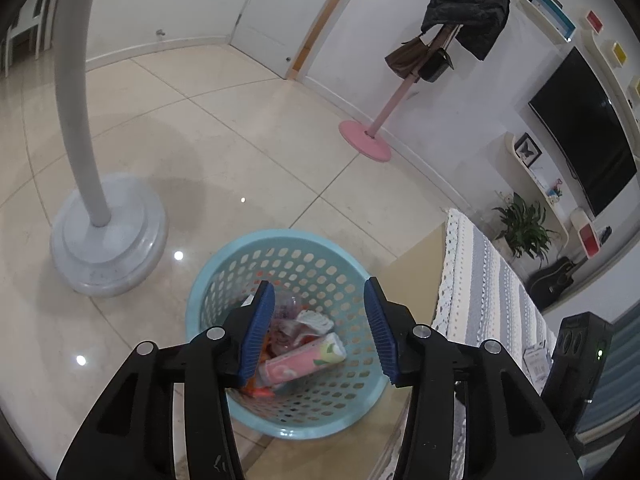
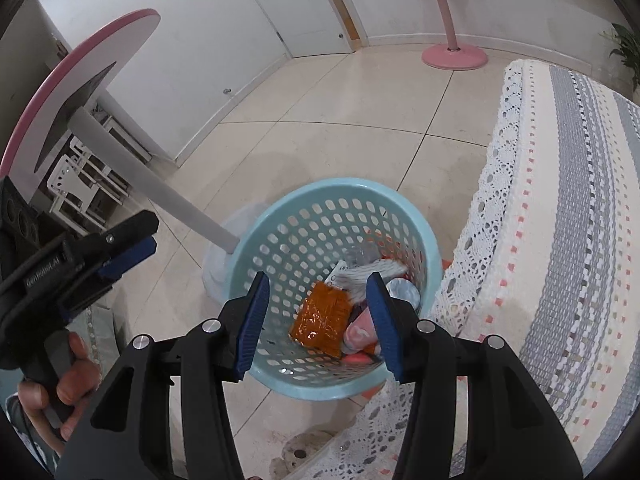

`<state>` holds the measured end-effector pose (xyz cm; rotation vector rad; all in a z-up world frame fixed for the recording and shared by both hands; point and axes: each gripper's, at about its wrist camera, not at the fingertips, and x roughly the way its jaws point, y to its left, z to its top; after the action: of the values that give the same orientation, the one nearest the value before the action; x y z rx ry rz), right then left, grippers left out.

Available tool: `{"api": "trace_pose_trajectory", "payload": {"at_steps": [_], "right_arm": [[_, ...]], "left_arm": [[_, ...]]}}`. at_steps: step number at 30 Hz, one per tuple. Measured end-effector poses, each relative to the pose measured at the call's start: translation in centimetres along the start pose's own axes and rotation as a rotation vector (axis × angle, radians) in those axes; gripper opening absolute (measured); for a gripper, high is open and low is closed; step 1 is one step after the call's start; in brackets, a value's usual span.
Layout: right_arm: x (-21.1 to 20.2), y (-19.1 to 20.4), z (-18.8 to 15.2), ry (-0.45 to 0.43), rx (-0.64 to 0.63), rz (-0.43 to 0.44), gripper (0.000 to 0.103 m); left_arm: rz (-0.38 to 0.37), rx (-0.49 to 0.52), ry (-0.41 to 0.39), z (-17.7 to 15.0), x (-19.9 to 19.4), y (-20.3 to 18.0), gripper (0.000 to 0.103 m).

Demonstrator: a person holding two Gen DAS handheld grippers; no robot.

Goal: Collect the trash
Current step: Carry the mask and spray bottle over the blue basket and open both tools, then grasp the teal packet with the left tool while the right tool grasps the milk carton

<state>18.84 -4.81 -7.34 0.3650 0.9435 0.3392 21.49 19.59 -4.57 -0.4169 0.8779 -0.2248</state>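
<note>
A light blue perforated basket (image 1: 240, 258) stands on the tiled floor and holds several pieces of trash. In the left wrist view a pink packet (image 1: 300, 364) and crumpled wrappers (image 1: 314, 320) lie inside. In the right wrist view the basket (image 2: 280, 208) holds an orange wrapper (image 2: 322, 316), white paper (image 2: 360, 276) and pink pieces. My left gripper (image 1: 320, 330) is open and empty above the basket; it also shows at the left of the right wrist view (image 2: 132, 254). My right gripper (image 2: 316, 324) is open and empty above the basket.
A table with a lace and striped cloth (image 2: 560, 220) stands right beside the basket. A white pedestal base (image 1: 108, 236) of a round pink-edged table (image 2: 80, 92) stands left of it. A pink coat stand (image 1: 366, 140), a door (image 1: 288, 12) and a TV (image 1: 580, 128) are farther back.
</note>
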Motion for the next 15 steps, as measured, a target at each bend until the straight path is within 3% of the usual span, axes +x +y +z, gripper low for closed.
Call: {"api": "trace_pose_trajectory", "payload": {"at_steps": [9, 15], "right_arm": [[-2.7, -0.8, 0.0, -0.042, -0.011, 0.002, 0.047], [-5.8, -2.5, 0.3, -0.106, 0.001, -0.026, 0.047]], "left_arm": [[-0.034, 0.036, -0.023, -0.4, -0.5, -2.4, 0.045], [-0.107, 0.033, -0.030, -0.9, -0.5, -5.0, 0.045]]}}
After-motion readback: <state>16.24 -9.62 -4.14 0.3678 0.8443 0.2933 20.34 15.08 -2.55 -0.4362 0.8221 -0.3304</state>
